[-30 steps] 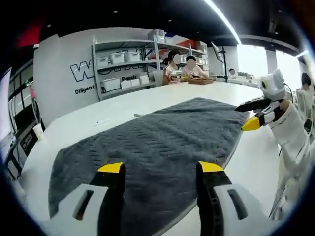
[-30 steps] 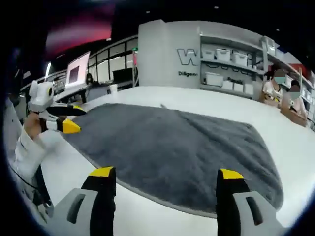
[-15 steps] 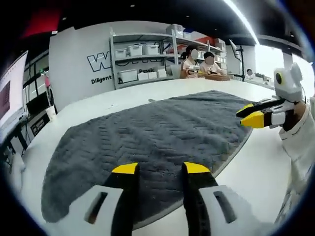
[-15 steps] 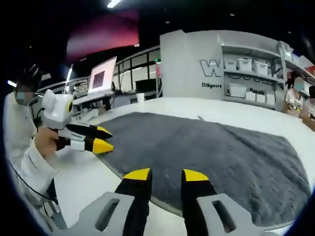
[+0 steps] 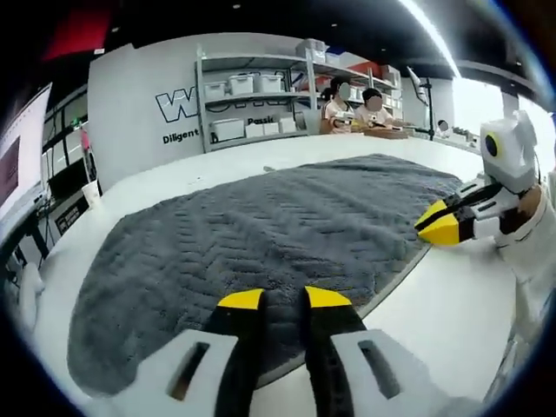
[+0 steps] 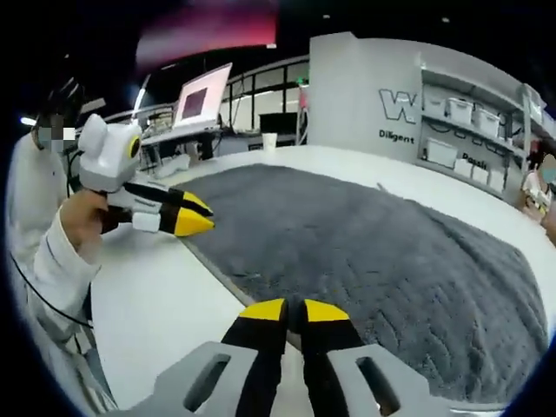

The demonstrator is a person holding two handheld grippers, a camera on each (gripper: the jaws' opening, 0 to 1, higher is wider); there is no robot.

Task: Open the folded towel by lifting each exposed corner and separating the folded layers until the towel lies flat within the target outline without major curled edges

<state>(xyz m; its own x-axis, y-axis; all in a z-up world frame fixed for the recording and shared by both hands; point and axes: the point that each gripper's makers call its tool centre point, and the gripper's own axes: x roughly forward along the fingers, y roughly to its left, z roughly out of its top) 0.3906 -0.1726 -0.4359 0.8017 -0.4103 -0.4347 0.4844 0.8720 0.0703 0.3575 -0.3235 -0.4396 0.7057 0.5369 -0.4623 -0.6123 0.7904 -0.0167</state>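
Note:
A dark grey towel (image 5: 278, 217) with a zigzag weave lies spread open on the white table (image 5: 434, 295). Its edges look flat where they show. My left gripper (image 5: 284, 300) hovers over the towel's near edge, its yellow-tipped jaws shut with nothing between them. My right gripper (image 5: 439, 228) comes in from the right at the towel's side edge, tips together. In the right gripper view the towel (image 6: 373, 234) stretches away to the right, and my right gripper (image 6: 295, 310) is shut over its near edge. The left gripper (image 6: 198, 217) is held shut at the far left, just off the towel.
Bare white table (image 6: 165, 287) surrounds the towel. A person's white sleeve (image 6: 43, 252) holds the left gripper. Shelves with white bins (image 5: 252, 87) line the back wall, and two people (image 5: 352, 109) sit at the table's far end. A monitor (image 6: 201, 100) and a cup (image 6: 270, 141) stand further off.
Both grippers' jaws went from wide open to shut, gripping nothing. Both views shifted as the hands moved. The towel has stayed flat and still.

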